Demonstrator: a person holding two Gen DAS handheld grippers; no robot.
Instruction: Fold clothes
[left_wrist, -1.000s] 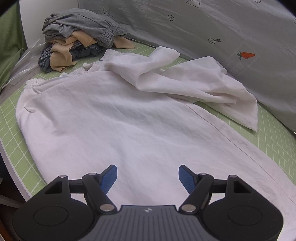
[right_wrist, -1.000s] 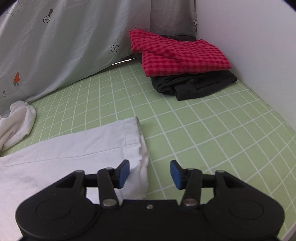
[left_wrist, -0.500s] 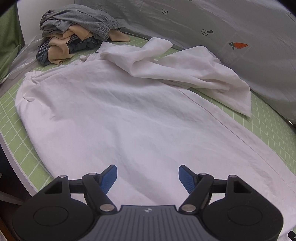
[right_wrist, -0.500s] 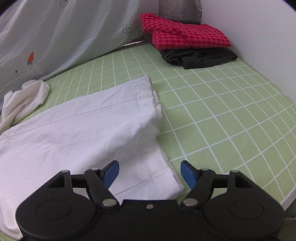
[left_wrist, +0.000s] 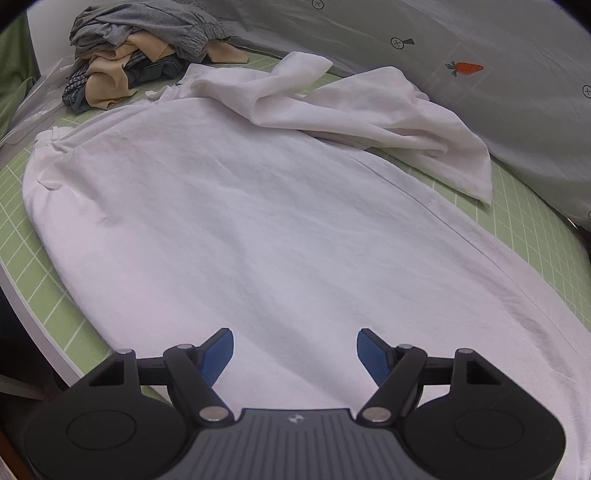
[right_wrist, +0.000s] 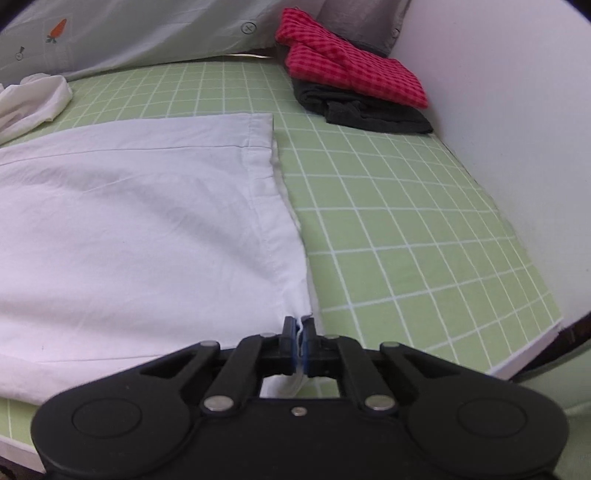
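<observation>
Pinching the near hem corner of the white garment (right_wrist: 140, 229) with your right gripper (right_wrist: 300, 334) gives you a handle for the fold, its jaws clamped on the cloth. Your left gripper (left_wrist: 295, 349) hovers wide apart and empty over the garment, spread across the green grid mat (right_wrist: 406, 221).

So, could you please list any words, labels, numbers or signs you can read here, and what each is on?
No readable words or numbers anywhere.
Grey sheet: printed pictures only, a carrot and a circled cross.
Left tongs: a small pale logo on the body, too small to read.
</observation>
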